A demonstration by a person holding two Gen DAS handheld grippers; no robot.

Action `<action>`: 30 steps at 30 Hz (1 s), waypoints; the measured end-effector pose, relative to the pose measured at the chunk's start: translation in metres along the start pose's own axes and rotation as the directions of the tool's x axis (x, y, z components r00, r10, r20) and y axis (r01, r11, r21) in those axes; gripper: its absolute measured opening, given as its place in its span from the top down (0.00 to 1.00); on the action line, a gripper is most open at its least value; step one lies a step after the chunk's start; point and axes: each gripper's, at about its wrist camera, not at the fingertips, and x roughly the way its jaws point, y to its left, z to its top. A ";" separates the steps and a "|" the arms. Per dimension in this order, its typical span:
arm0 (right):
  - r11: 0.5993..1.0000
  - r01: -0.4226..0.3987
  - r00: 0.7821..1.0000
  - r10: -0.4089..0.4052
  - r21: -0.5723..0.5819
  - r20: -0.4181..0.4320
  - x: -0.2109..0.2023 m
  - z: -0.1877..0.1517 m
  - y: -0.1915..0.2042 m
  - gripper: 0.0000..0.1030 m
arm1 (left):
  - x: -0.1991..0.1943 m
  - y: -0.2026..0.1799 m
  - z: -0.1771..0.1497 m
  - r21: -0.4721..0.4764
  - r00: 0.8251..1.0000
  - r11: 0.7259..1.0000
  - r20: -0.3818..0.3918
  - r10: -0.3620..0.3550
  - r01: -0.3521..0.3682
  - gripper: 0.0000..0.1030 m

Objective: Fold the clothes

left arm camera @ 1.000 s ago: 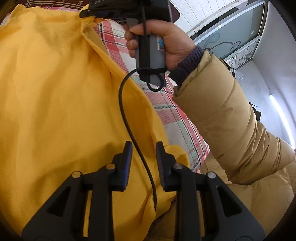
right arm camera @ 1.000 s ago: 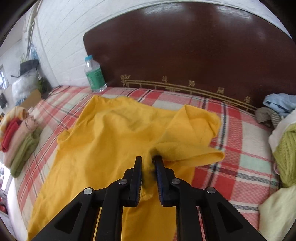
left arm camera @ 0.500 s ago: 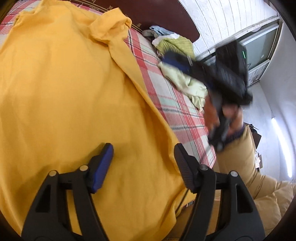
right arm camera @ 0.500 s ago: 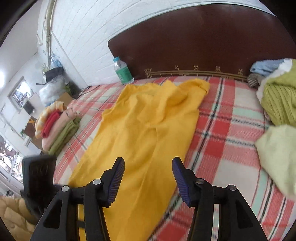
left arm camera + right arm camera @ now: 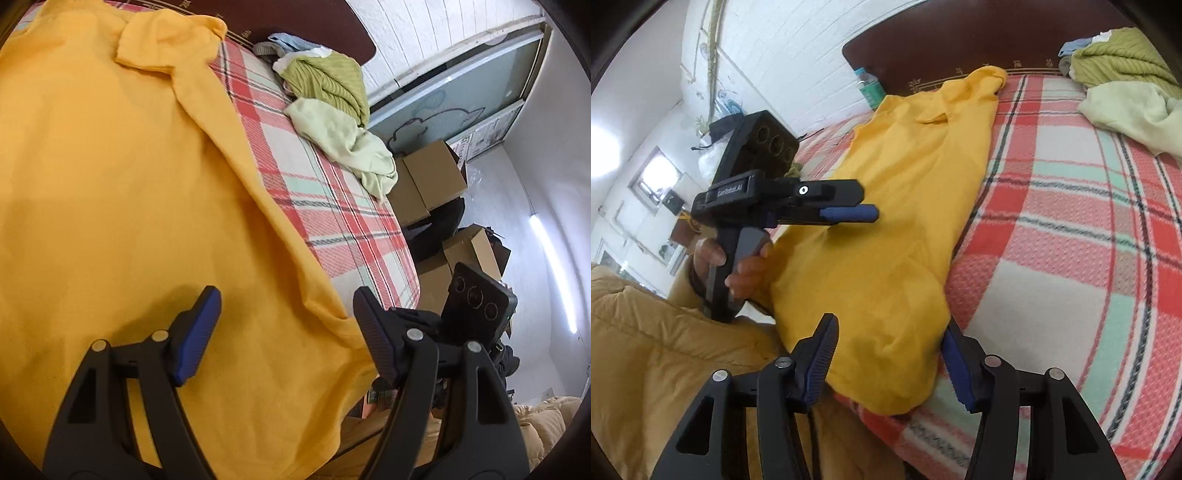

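I am holding my left tool point(image 5: 286, 328) over the near part of the yellow shirt point(image 5: 122, 177), its two fingers spread wide and gripping nothing. The shirt is lying spread along the bed point(image 5: 332, 206), on the red, white and mint plaid cover, with one sleeve point(image 5: 170, 40) folded in near the dark wooden headboard point(image 5: 314, 22). Its near hem is hanging over the bed's edge towards me.

I am holding my right tool point(image 5: 890, 354) at the shirt's near corner point(image 5: 886, 350), fingers parted, with the bunched cloth sitting between them; I cannot tell whether either pad is touching it. From this side the left tool point(image 5: 864, 214) is showing in profile above the shirt, my left hand point(image 5: 738, 266) wrapped around its handle.

A green knit garment point(image 5: 328, 77) and a pale green cloth point(image 5: 343, 144) are lying heaped on the bed by the headboard, apart from the shirt. A water bottle point(image 5: 870, 88) is standing against the headboard, beyond the shirt's far end. Cardboard boxes point(image 5: 432, 177) are sitting on the floor past the bed.
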 end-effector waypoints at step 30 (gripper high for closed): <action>0.989 -0.007 0.999 0.001 -0.145 -0.040 0.047 -0.015 0.056 0.79 | 0.008 -0.022 -0.038 0.045 0.997 0.999 -0.075 -0.014 0.018 0.26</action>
